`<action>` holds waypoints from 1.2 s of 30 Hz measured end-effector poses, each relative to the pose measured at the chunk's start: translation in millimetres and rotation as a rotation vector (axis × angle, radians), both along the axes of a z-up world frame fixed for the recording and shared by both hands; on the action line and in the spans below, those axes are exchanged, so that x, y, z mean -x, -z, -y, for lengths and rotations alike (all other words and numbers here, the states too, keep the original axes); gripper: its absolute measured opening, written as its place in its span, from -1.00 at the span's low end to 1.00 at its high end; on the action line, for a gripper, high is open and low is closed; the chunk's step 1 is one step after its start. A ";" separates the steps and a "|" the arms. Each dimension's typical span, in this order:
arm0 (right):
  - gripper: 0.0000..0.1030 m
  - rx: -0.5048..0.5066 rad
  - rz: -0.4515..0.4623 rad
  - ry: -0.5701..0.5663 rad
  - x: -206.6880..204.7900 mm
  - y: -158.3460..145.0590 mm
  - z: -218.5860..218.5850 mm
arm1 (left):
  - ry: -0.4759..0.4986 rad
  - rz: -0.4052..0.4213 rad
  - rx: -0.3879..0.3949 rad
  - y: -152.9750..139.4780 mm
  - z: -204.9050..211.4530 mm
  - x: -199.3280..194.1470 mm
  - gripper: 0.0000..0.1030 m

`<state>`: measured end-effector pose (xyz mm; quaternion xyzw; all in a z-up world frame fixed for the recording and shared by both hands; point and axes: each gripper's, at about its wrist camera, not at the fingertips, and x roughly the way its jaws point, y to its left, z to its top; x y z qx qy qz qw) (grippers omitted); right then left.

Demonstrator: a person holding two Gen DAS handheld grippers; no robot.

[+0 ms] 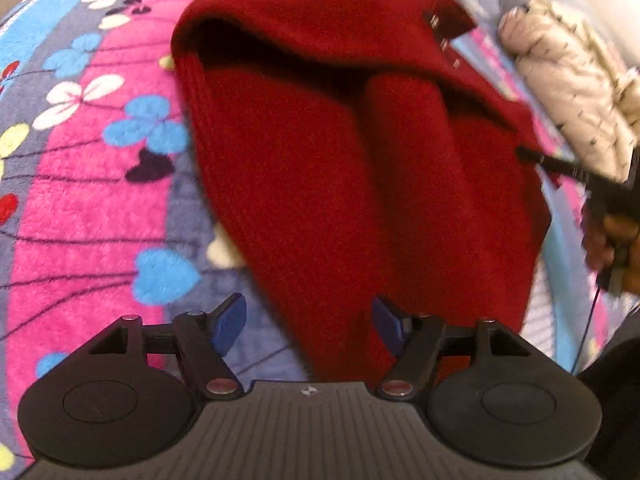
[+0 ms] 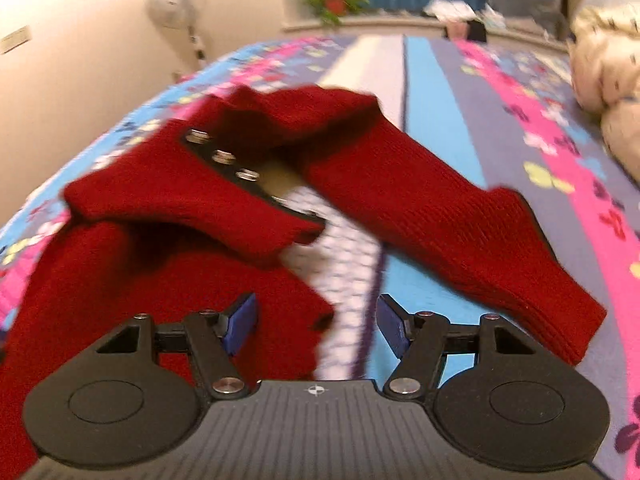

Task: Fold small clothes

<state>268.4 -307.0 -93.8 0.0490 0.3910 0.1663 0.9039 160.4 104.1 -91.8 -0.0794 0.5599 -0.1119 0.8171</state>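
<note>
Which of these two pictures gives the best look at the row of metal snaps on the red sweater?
The right wrist view. There the metal snaps sit in a clear row along a dark strip on the red sweater, fairly large. The left wrist view shows the same snaps only as tiny, blurred dots near the sweater's far edge.

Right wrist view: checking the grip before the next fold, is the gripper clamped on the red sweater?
No, the right gripper is open, its blue pads apart beside the red sweater.

Red knit sweater [image 1: 320, 184] lies rumpled on floral blanket, one sleeve [image 2: 460, 232] stretched out, snap placket open.
</note>
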 end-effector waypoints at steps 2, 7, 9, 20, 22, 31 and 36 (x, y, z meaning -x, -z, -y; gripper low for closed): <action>0.49 -0.040 -0.007 -0.014 -8.5 8.5 -4.7 | 0.029 0.003 -0.034 3.7 4.7 0.8 0.29; 0.49 -0.096 -0.053 -0.140 -15.2 19.8 -25.2 | 0.119 0.036 -0.045 7.7 21.8 2.1 0.14; 0.50 0.001 -0.035 -0.187 -7.2 28.2 -44.6 | 0.139 0.040 -0.071 11.7 27.7 2.8 0.14; -0.37 -0.035 0.054 -0.048 63.1 -38.9 -7.7 | 0.053 0.170 -0.006 -18.8 0.7 15.4 -0.79; -0.38 -0.031 0.047 -0.008 94.6 -52.6 10.5 | 0.061 0.209 0.015 -26.5 -4.0 23.8 -0.79; -0.30 0.077 -0.128 -0.167 223.6 -46.6 0.9 | 0.156 0.212 -0.049 -38.4 -16.1 68.1 -0.79; -0.10 0.080 -0.116 -0.101 225.7 -42.2 19.8 | 0.159 0.167 -0.089 -29.4 -23.8 66.6 -0.56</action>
